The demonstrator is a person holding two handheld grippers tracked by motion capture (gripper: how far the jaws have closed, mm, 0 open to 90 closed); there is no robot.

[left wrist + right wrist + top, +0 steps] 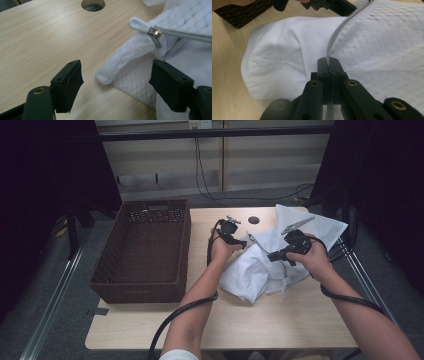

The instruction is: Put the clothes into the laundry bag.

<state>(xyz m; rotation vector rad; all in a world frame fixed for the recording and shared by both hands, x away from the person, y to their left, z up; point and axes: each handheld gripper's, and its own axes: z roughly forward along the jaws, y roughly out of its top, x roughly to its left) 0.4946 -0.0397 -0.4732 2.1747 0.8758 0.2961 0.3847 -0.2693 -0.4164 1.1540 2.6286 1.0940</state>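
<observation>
White garment [260,265] is heaped on the table [280,320], right of the wicker basket [145,250], mesh lining turned outward. Right gripper [329,65]: jaws pressed together, zipper tape [331,42] pinched between them, fabric held taut. Left gripper [116,82]: jaws spread, nothing gripped; a folded corner of mesh fabric [110,72] lies between them, and the zipper pull [143,26] sits ahead, just beyond the pads. Likely intent: the pull end is to be grabbed by the left gripper while the tape is anchored by the right. Risks: the mesh corner could be clamped instead of the pull, since it sits right in the gap; the pull tab is small and rounded, so it could be pushed away or slip off if approached off-centre. Tape could be dragged out of the right pinch if tension is applied at an angle, as the grip is narrow. Loose fabric could be snagged in the slider. Garment could be slid toward the table hole [93,5] if the pads scrape along the wood.
</observation>
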